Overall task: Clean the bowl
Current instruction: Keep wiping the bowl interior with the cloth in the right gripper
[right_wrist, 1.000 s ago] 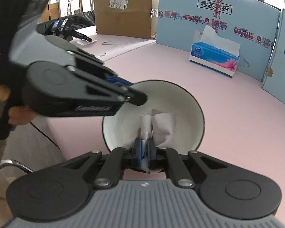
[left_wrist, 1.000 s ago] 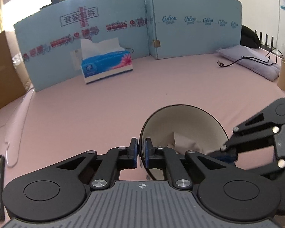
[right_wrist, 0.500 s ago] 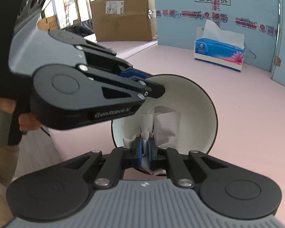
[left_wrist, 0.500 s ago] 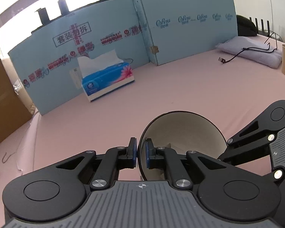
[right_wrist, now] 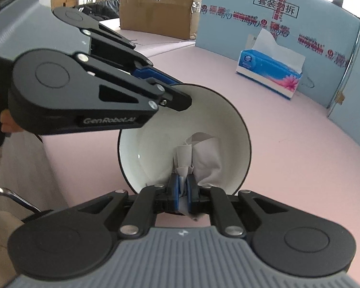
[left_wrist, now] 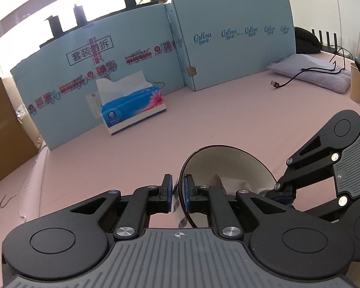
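Observation:
A bowl (left_wrist: 225, 160), white inside with a dark rim, is held tilted above the pink table. My left gripper (left_wrist: 178, 193) is shut on the bowl's rim; it also shows in the right wrist view (right_wrist: 177, 96) at the bowl's upper left edge. My right gripper (right_wrist: 183, 187) is shut on a crumpled white tissue (right_wrist: 204, 158) and presses it against the inside of the bowl (right_wrist: 156, 148). In the left wrist view the right gripper (left_wrist: 282, 193) reaches into the bowl from the right, with the tissue (left_wrist: 230, 183) at its tip.
A blue tissue box (left_wrist: 132, 110) stands at the back by the light blue cardboard panels (left_wrist: 228, 48); it also shows in the right wrist view (right_wrist: 268, 74). A folded cloth with a black cable (left_wrist: 309, 72) and a paper cup (left_wrist: 358, 84) lie at the right. A brown carton (right_wrist: 156, 2) stands beyond the table.
The left gripper has tilted the bowl a little. The right gripper has shifted the tissue inside the bowl. Both stay shut.

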Action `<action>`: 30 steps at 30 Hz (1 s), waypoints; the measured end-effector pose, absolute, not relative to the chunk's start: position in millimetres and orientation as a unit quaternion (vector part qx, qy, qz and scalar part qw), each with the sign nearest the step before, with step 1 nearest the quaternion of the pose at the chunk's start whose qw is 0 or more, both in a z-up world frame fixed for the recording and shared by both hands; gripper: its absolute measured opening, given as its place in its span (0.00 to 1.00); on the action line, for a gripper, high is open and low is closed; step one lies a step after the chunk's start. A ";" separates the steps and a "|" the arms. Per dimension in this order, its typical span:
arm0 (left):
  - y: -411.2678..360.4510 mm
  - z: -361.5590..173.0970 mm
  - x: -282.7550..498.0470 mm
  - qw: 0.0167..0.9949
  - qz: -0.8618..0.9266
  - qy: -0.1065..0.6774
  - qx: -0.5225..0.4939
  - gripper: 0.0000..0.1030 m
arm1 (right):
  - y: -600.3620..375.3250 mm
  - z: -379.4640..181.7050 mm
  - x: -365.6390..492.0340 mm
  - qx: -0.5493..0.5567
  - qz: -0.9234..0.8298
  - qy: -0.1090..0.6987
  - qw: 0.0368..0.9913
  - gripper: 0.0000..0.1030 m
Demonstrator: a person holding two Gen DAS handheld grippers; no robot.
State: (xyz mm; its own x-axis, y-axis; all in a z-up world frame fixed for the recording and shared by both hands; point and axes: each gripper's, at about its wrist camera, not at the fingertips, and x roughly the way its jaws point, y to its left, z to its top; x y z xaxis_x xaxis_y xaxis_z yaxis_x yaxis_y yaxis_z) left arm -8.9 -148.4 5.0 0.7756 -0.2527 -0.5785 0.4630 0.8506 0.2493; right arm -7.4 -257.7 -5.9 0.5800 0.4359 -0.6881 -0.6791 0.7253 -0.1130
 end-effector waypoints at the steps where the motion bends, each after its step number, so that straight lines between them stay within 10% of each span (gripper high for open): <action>1: -148.4 5.0 -8.7 0.922 -0.194 0.273 0.193 0.13 | -257.7 -6.2 -6.9 -0.188 0.320 0.327 0.869 0.09; 30: -144.0 3.7 -3.5 0.923 -0.204 0.270 0.182 0.14 | -247.6 -0.3 12.8 -0.261 0.272 0.259 0.889 0.07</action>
State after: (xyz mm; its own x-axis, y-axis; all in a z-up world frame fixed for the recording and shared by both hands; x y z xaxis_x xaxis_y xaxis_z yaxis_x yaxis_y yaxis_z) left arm -3.5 -144.0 3.7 0.7706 -0.2790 -0.5730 0.4753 0.8506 0.2249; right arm 12.8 -247.6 -0.3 0.7171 0.3488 -0.6034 -0.6199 0.7148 -0.3236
